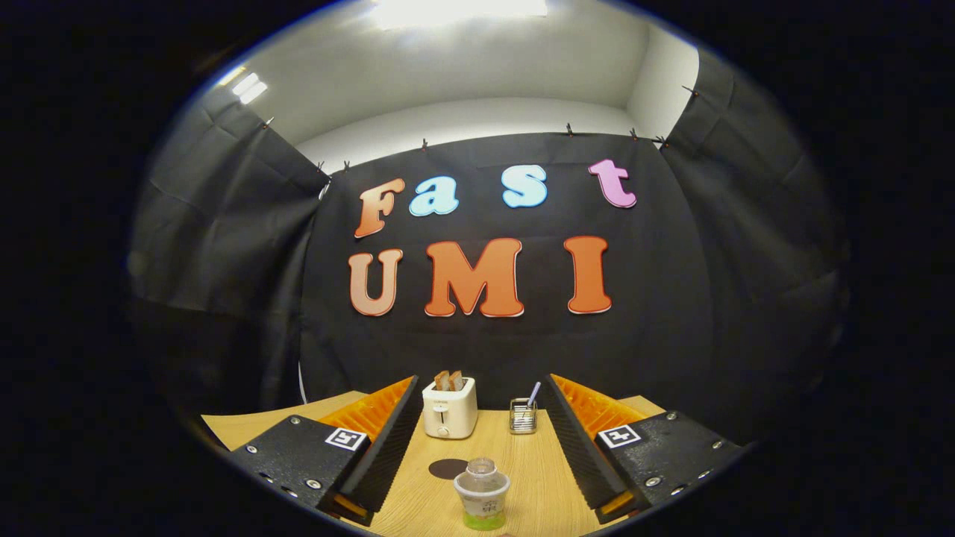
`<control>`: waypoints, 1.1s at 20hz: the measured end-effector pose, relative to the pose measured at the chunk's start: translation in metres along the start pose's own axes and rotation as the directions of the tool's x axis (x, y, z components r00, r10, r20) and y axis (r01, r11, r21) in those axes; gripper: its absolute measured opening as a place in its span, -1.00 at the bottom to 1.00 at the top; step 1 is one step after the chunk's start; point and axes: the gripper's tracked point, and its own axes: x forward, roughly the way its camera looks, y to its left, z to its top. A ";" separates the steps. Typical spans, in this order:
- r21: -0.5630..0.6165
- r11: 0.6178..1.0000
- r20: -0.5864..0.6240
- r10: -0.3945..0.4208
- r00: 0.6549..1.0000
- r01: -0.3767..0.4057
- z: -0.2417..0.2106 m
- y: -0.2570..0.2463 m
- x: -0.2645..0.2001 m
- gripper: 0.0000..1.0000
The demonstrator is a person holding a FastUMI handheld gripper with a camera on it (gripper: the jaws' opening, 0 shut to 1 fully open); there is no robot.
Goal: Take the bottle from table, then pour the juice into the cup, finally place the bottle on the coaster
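A small clear bottle (482, 494) with a rounded cap and a green band near its base stands upright on the wooden table (537, 477). It sits between my two fingers, close to their roots, touching neither. My gripper (483, 379) is open wide, one finger on each side of the bottle. A dark round coaster (448, 468) lies flat on the table just beyond the bottle and a little to its left, between the fingers.
Beyond the coaster a white toaster (449, 416) holds two slices of bread. To its right stands a small wire basket (523, 416) with a stick in it. The black cloth wall hangs behind the table's far edge.
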 end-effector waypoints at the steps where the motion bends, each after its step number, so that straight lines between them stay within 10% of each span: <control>1: 0.001 1.000 -0.017 0.011 1.000 -0.011 -0.010 0.004 -0.001 0.93; 22: 0.058 0.995 -0.366 -0.056 0.929 0.082 -0.217 -0.011 0.009 0.93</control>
